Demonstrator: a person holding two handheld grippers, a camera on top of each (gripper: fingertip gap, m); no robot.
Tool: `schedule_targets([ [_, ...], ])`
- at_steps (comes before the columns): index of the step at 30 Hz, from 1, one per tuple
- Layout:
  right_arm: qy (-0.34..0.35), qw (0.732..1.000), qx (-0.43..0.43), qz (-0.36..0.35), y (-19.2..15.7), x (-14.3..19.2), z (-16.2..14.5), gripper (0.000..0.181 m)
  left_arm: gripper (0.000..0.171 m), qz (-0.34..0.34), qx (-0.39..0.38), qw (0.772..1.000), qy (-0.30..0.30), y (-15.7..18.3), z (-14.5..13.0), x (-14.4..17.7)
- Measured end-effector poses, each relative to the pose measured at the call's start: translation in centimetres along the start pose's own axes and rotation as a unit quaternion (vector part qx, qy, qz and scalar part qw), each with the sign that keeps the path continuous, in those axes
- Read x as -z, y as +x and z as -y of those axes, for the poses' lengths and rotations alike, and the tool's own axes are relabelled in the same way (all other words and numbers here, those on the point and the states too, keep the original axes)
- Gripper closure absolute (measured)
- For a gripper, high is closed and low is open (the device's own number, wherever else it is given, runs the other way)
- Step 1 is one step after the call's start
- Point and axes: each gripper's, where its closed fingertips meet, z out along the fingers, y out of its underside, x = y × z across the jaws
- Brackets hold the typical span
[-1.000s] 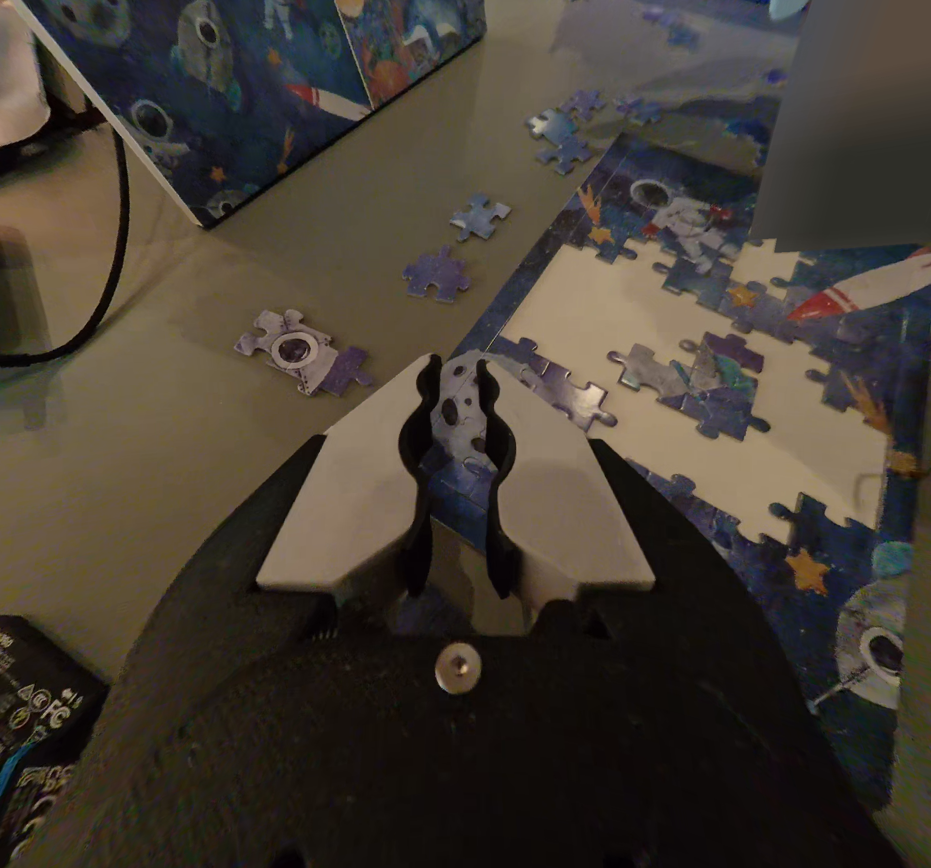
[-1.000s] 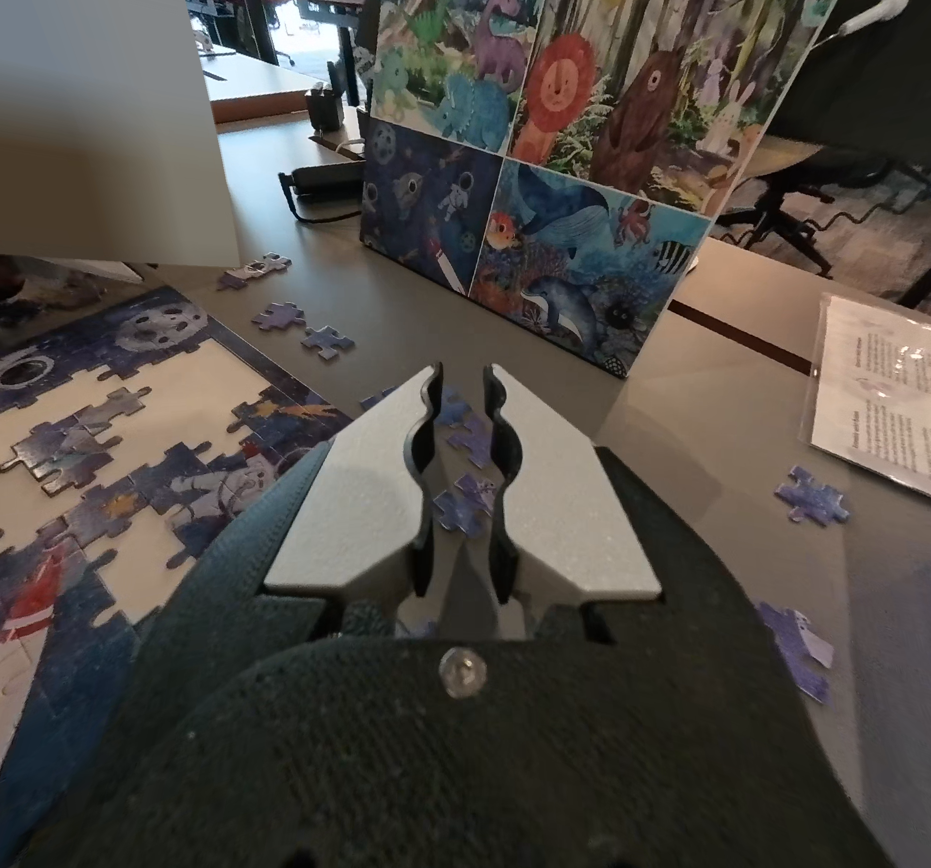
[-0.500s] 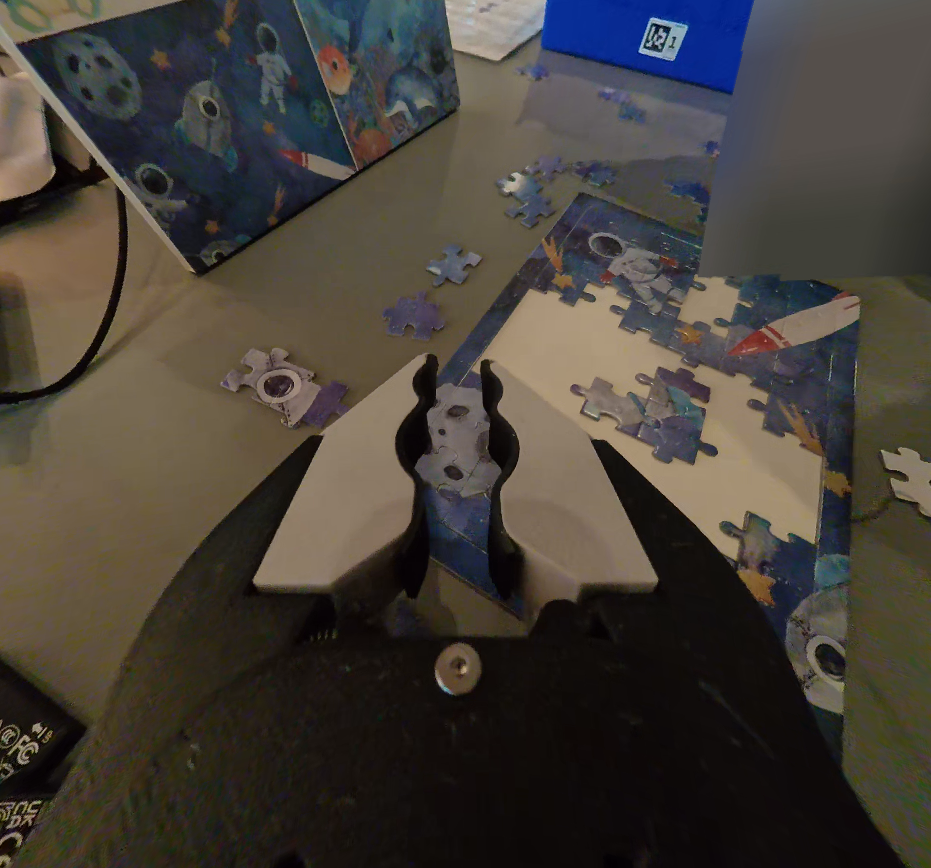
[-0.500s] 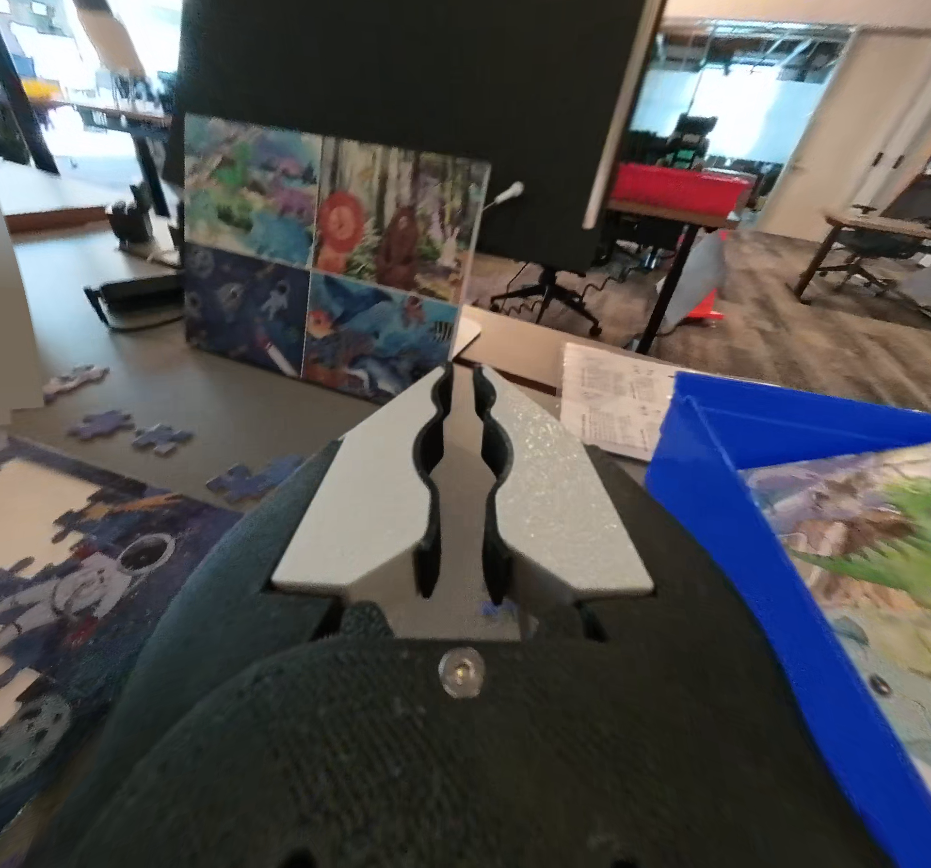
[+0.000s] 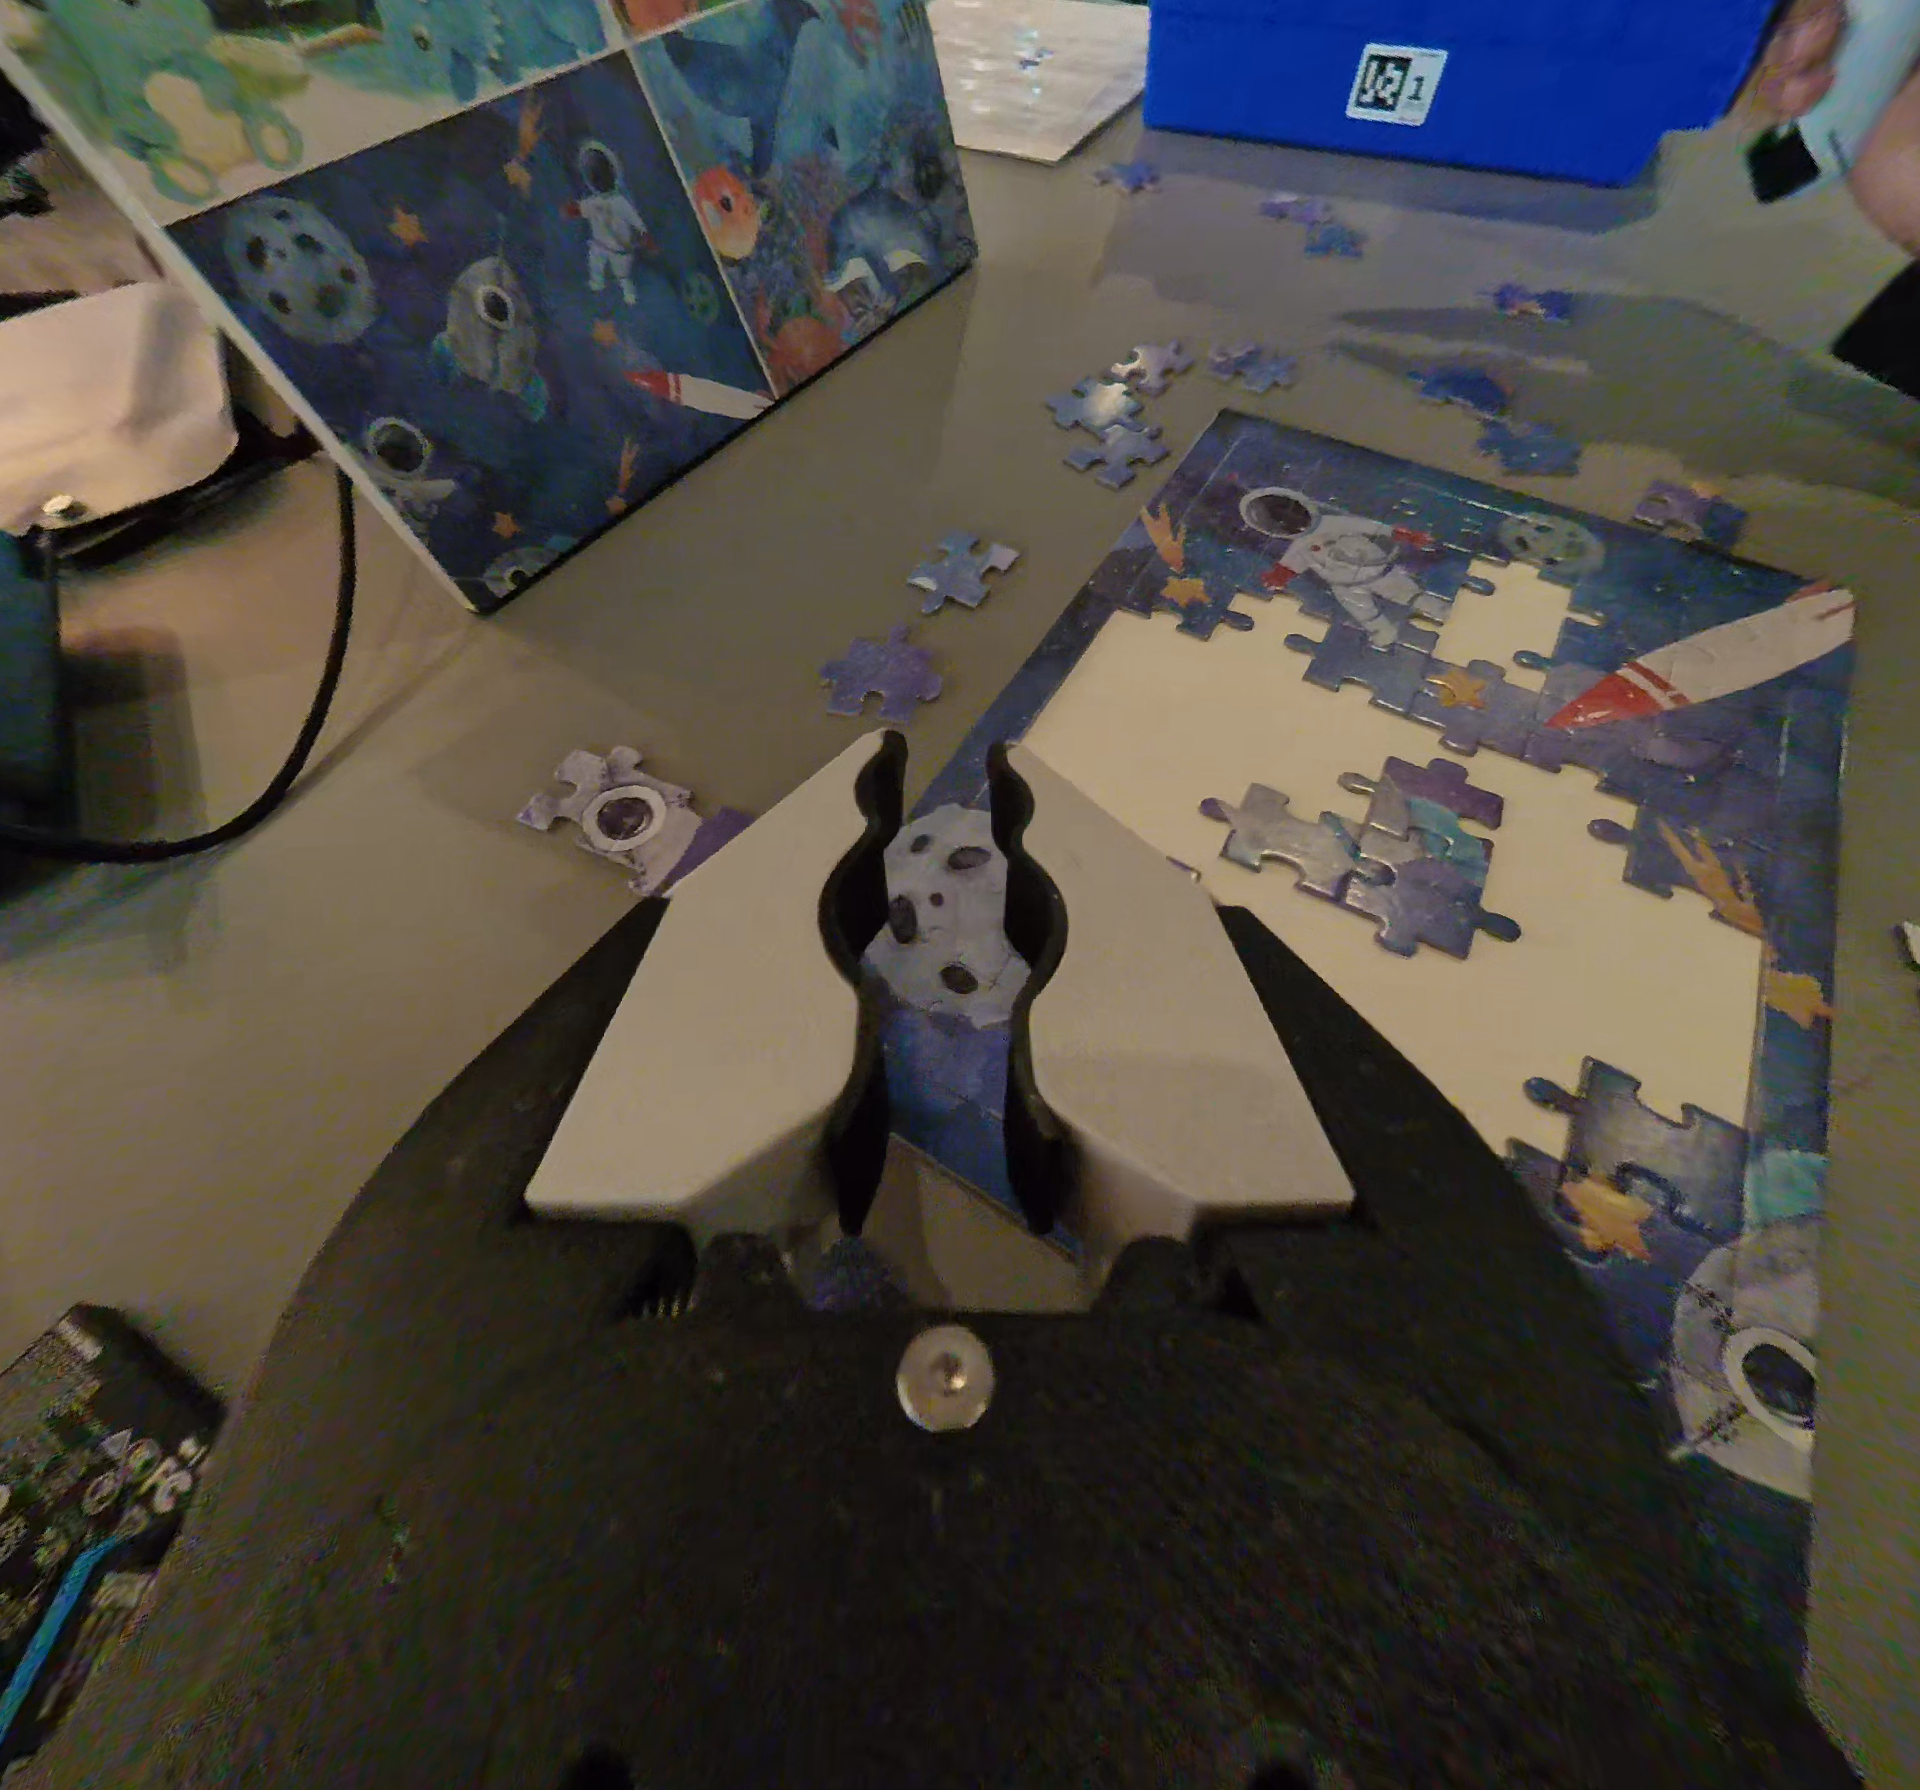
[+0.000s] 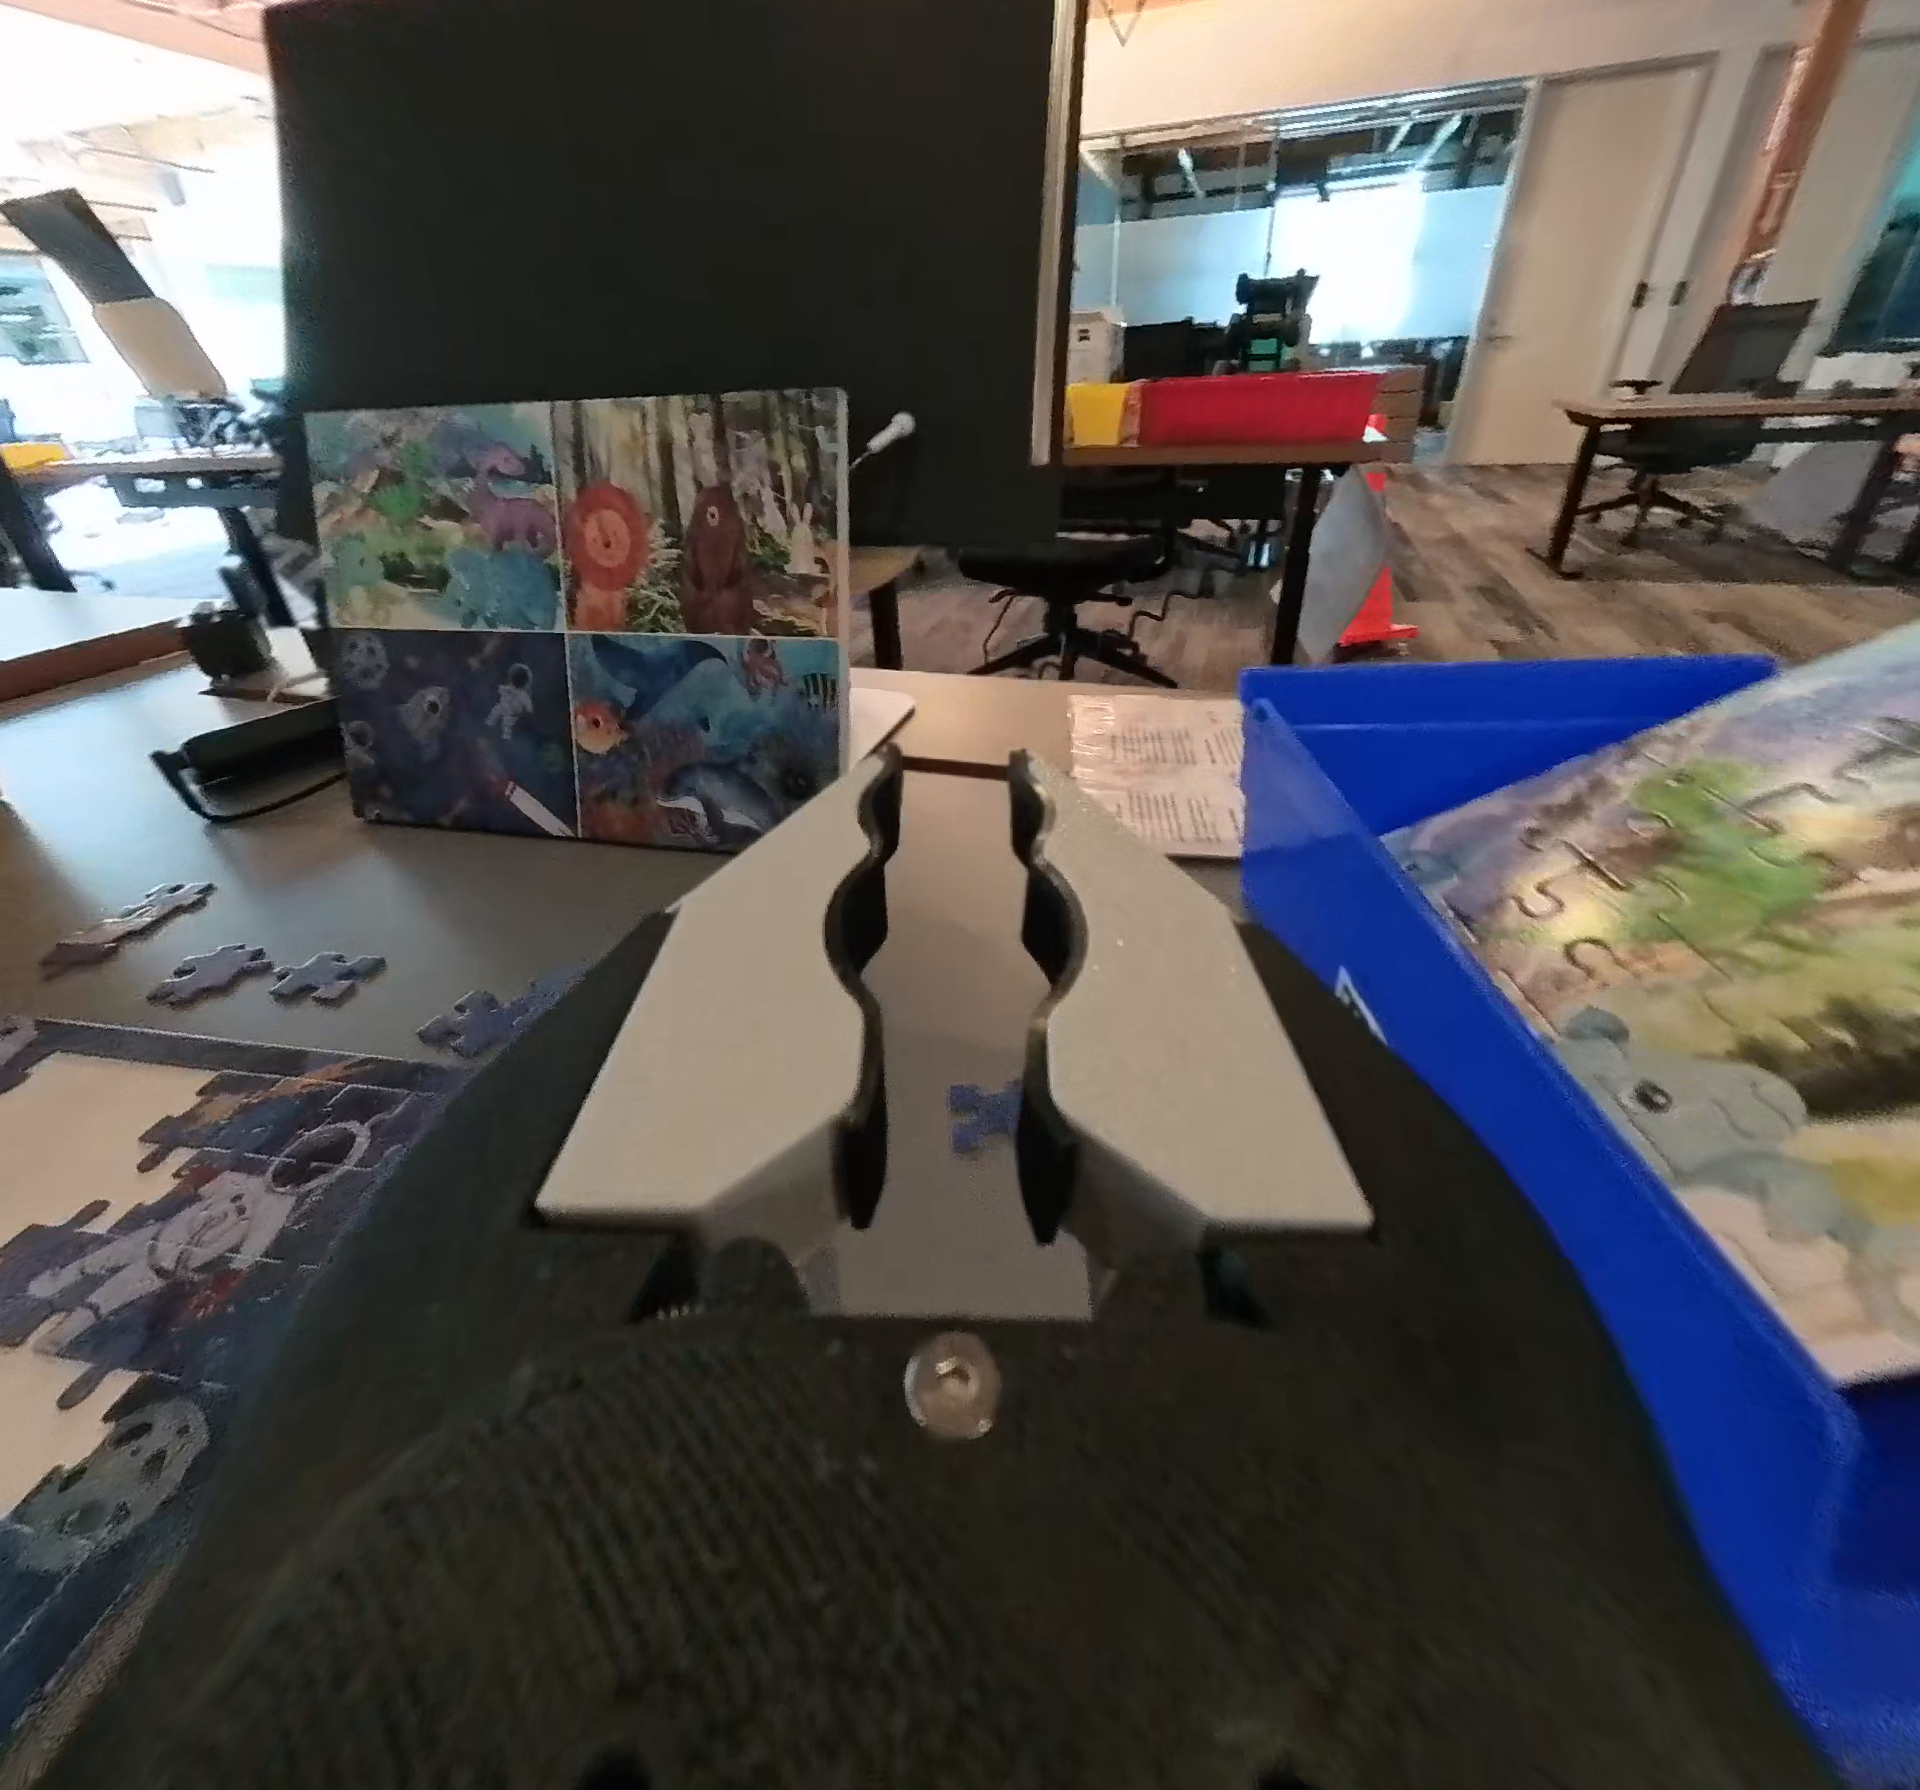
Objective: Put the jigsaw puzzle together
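Observation:
A partly built space puzzle (image 5: 1143, 701) lies on the grey table, with its border joined and white gaps inside. An island of joined pieces (image 5: 1371, 857) sits in the middle gap. My left gripper (image 5: 945, 758) hovers over the puzzle's near left corner, above a grey moon. Its jaws stand a little apart and hold nothing. Loose pieces (image 5: 883, 675) lie left of the puzzle, among them a joined pair with a porthole (image 5: 613, 810). My right gripper (image 6: 954, 764) is raised above the table, slightly open and empty. The puzzle (image 6: 156, 1221) is at its lower left, and one blue piece (image 6: 982, 1112) lies below its fingers.
The puzzle box (image 5: 520, 234) with reference pictures stands at the back left, also in the right wrist view (image 6: 592, 618). A blue bin (image 6: 1455, 909) at the right holds another assembled puzzle. A paper sheet (image 5: 1029, 67) lies between them. A black cable (image 5: 312, 649) runs at the left. The grippers' ends are close to 40 cm from one another.
My left gripper has drawn back, so more of the puzzle and table shows. My right gripper has lifted and swung right from the puzzle toward the blue bin, its jaws slightly wider than half a second ago.

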Motion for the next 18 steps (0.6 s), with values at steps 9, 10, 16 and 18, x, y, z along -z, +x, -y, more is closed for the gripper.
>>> schedule_targets([
  [9,0.004,0.999,-0.045,0.006,0.4,0.5,-0.5,0.15,0.162,-0.028,0.057,0.997,0.036,-0.4,0.5,0.8],
  [10,0.004,0.999,-0.038,0.003,0.3,0.5,-0.4,0.151,0.162,-0.028,0.058,0.997,0.034,-0.5,0.4,0.7],
  [16,-0.011,1.0,-0.018,0.007,-0.3,-0.1,-0.7,0.152,0.163,-0.014,0.045,0.999,0.014,-0.9,-0.3,0.3],
  [18,-0.015,1.0,-0.016,0.008,-0.4,-0.2,-0.9,0.152,0.163,-0.012,0.045,0.999,0.012,-1.0,-0.4,0.3],
])
